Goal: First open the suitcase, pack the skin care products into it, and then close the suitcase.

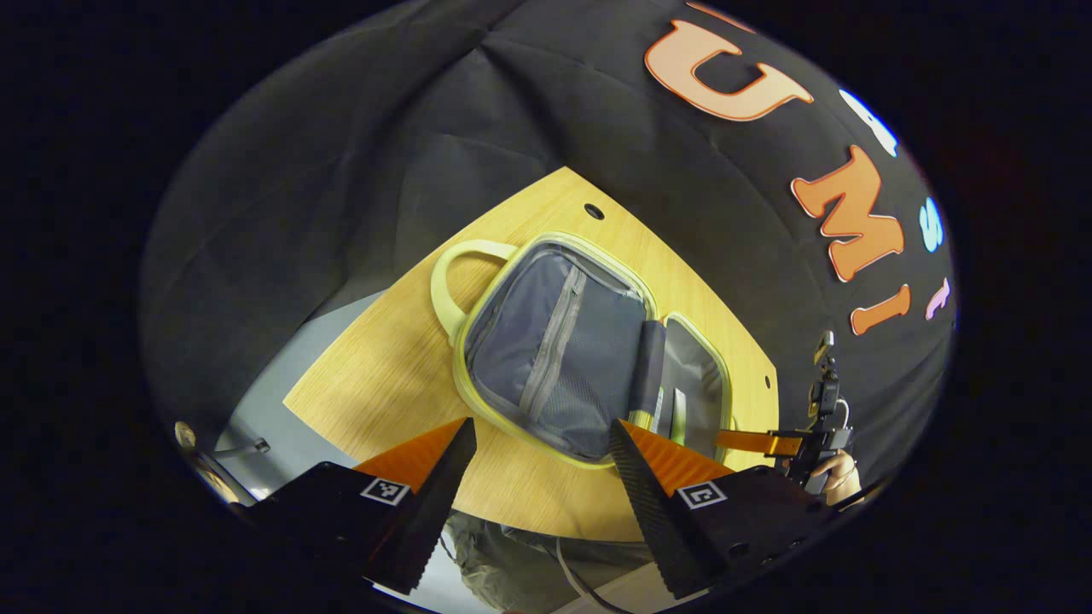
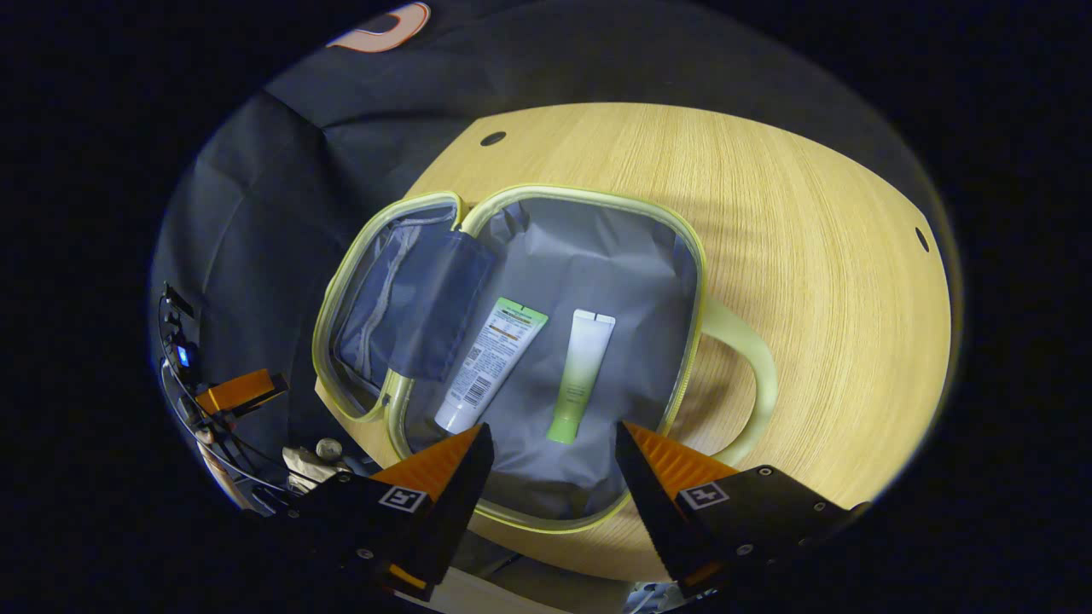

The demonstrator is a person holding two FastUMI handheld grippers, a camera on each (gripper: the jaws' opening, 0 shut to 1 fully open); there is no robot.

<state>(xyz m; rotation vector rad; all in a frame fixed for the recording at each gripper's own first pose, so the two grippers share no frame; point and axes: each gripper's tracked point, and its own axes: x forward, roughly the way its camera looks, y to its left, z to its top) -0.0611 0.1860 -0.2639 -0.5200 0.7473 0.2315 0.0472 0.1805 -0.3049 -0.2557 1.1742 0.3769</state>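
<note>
The suitcase (image 2: 512, 358) is lying open flat on the wooden counter (image 2: 810, 281), both halves being shown with their grey lining upward and a pale yellow-green rim running around each. In the right gripper view, two skin care products are resting inside the half with the handle (image 2: 751, 375): a white tube (image 2: 492, 362) with a printed label and a green-to-white tube (image 2: 580, 375), lying side by side but apart. The other half, with its zipped mesh pocket (image 1: 554, 350), is being seen in the left gripper view. The right tool (image 2: 553, 477) is being held wide open above the near rim of the suitcase, nothing being gripped. The left tool (image 1: 542, 477) is likewise being held wide and empty over the counter's near edge. The right tool is also being seen farther off in the left gripper view, held by a hand (image 1: 836, 473).
</note>
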